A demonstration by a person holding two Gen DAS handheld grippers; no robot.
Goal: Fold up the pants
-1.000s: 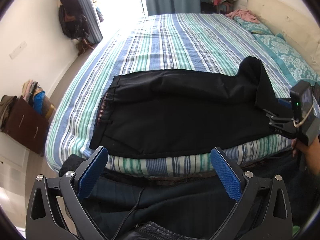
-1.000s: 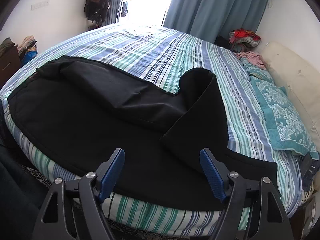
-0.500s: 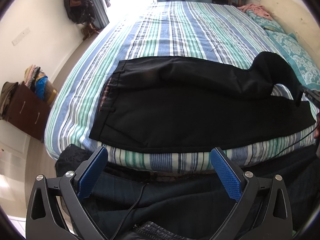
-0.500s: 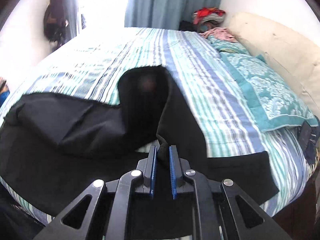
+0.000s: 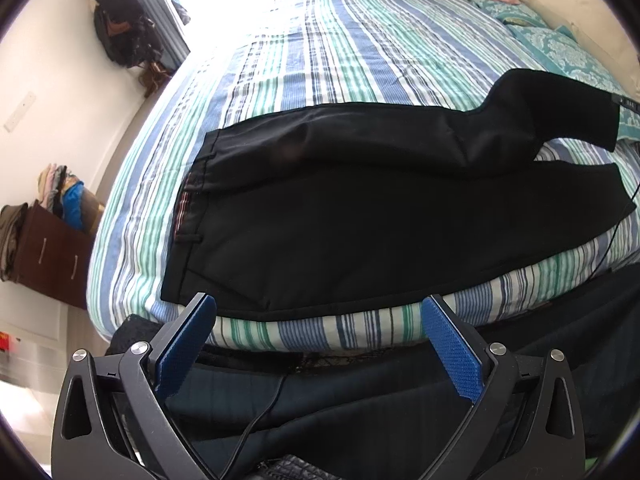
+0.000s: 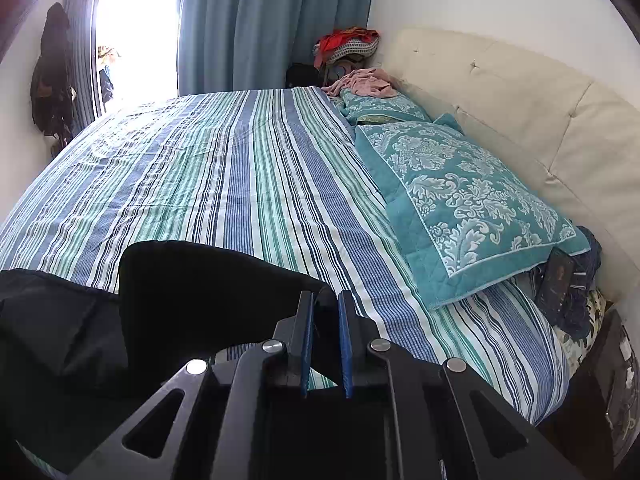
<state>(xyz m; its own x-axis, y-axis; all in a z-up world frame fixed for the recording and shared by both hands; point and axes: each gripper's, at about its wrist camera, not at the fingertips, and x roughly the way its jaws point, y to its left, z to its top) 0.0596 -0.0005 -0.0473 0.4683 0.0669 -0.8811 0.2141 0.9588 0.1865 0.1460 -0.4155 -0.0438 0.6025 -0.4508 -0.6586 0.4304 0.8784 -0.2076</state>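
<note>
From the left wrist view, the black pants (image 5: 360, 216) lie flat on the striped bed (image 5: 340, 60), close to its near edge. The waist is at the left. One leg end is lifted off the bed at the far right. The left claw (image 5: 316, 344) hangs just past the bed's near edge, wide apart and holding nothing.

From the right wrist view, the right claw (image 6: 325, 336) is clenched on a bit of the pants (image 6: 192, 292), holding that leg up above the bed (image 6: 240, 184). A teal pillow (image 6: 460, 200) lies on the bed, to the right.
</note>
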